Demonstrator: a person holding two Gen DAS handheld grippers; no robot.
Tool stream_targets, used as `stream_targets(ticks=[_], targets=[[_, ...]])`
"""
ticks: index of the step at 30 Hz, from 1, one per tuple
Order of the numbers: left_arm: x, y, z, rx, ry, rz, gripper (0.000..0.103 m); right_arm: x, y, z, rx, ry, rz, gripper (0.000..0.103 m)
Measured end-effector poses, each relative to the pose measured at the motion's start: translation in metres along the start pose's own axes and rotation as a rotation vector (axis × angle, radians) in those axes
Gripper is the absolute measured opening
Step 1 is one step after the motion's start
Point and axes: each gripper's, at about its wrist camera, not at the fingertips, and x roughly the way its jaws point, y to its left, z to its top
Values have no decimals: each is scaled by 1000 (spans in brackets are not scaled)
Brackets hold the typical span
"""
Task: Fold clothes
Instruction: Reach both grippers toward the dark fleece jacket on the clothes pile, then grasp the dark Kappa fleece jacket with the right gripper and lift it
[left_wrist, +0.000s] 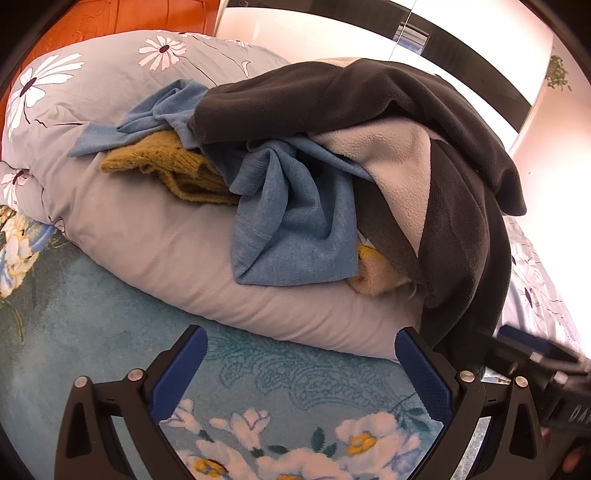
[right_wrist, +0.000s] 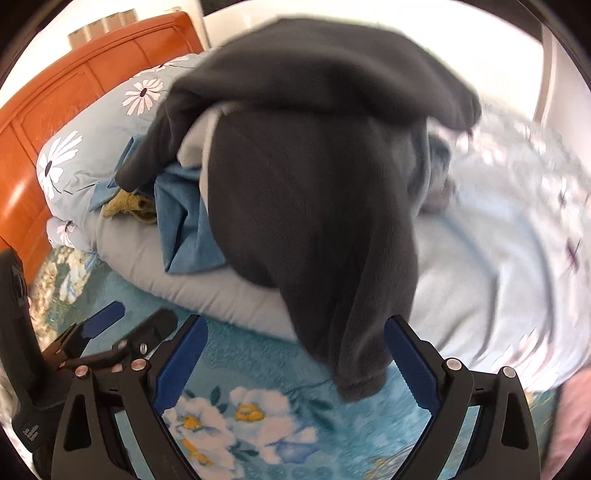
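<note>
A heap of clothes lies on a folded pale grey quilt printed with white daisies (left_wrist: 110, 85), which itself rests on a teal floral plush blanket (left_wrist: 92, 306) covering the bed. Four garments can be counted in the heap, and a cream fuzzy item (left_wrist: 373, 277) peeks from underneath, too hidden to identify. On top lies one dark charcoal fleece garment with a light grey lining (right_wrist: 306, 206); it drapes over the pile and one end hangs down past the quilt's edge onto the blanket. Beneath it is one crumpled blue knit top (left_wrist: 291, 218), then one mustard-yellow knitted sweater (left_wrist: 177, 170) poking out toward the headboard side, and one grey-blue piece (right_wrist: 437, 173) on the far side, blurred in the right wrist view.

The left gripper (left_wrist: 301, 373) hovers low over the blanket just before the quilt, pointing at the heap, its two blue-padded fingers spread wide with nothing between them. The right gripper (right_wrist: 295, 362) is beside it, also spread wide; the hanging end of the fleece dangles between its fingers without being pinched. An orange wooden headboard (right_wrist: 62, 92) stands behind the quilt.
</note>
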Motion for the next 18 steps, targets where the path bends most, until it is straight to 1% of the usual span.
stream_targets(ticks=[3, 4, 7, 10, 11, 14, 16, 17, 18], targets=[[-3, 6, 1, -9, -1, 4, 103, -15, 2, 25, -69, -63, -71, 97], [-4, 8, 2, -16, -1, 6, 103, -19, 3, 38, -99, -91, -104, 97], [-8, 15, 4, -31, -4, 12, 103, -27, 6, 69, -142, -153, -175, 97], [-12, 18, 6, -37, -8, 18, 103, -30, 18, 96, -157, -200, -146, 97], [-13, 18, 7, -42, -8, 18, 103, -28, 23, 101, -169, -203, -142, 97], [-16, 23, 10, -67, -3, 9, 103, -15, 54, 113, -277, -213, -138, 96], [-19, 27, 12, -66, -9, 14, 103, -4, 74, 116, -354, -215, -154, 94], [-21, 28, 13, -60, -10, 20, 103, 1, 85, 117, -393, -216, -165, 90], [-23, 29, 14, -55, -10, 24, 103, 8, 91, 119, -430, -218, -212, 83]])
